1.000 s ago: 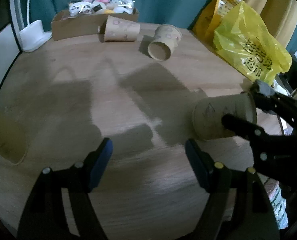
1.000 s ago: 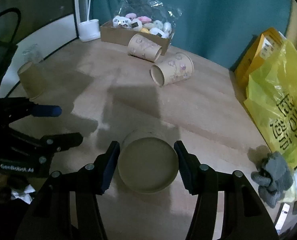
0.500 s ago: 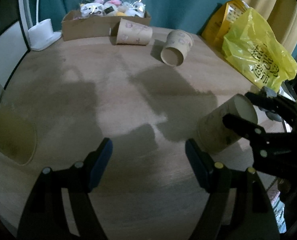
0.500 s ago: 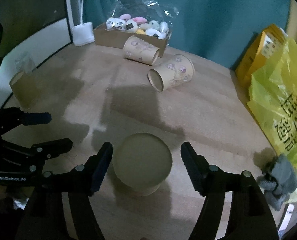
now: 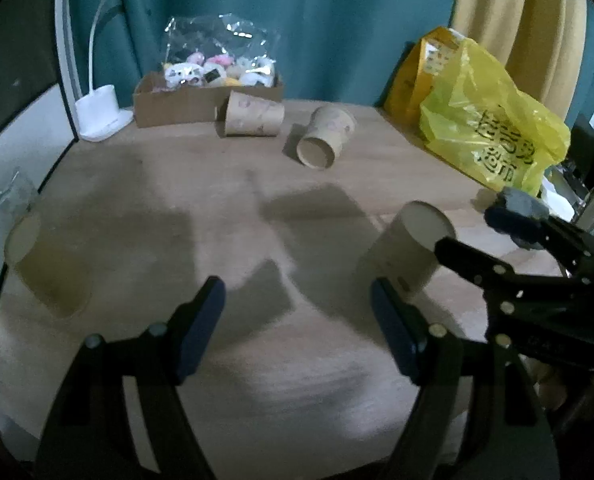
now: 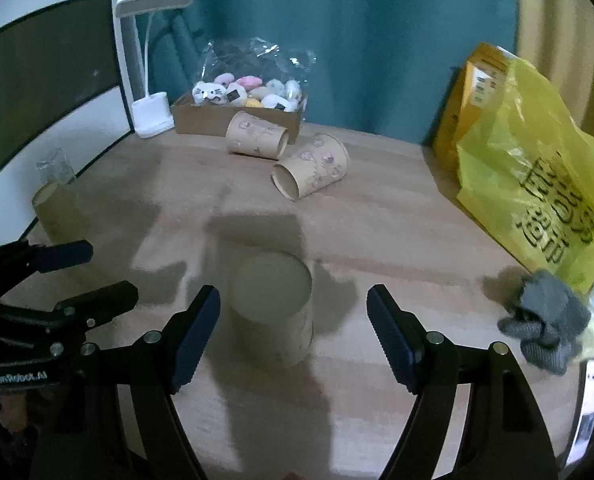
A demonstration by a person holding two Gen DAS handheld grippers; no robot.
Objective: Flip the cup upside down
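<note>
A brown paper cup (image 6: 275, 312) stands upside down on the wooden table (image 6: 377, 232), flat base up. My right gripper (image 6: 293, 328) is open, its jaws wide on either side of the cup and apart from it. The same cup (image 5: 407, 254) shows in the left wrist view, with my right gripper (image 5: 471, 232) behind it. My left gripper (image 5: 297, 320) is open and empty above bare table; it also shows in the right wrist view (image 6: 93, 272).
Two more paper cups (image 6: 257, 140) (image 6: 311, 172) lie on their sides at the back. Another upside-down cup (image 6: 57, 216) stands at the left edge. A cardboard box of plush toys (image 6: 237, 116), a white lamp (image 6: 149, 112), a yellow bag (image 6: 537, 184) and a grey cloth (image 6: 545, 324) ring the table.
My right gripper has let go of the cup, opened wide and drawn back. The cup now stands free, upside down. The left gripper has tilted up a little.
</note>
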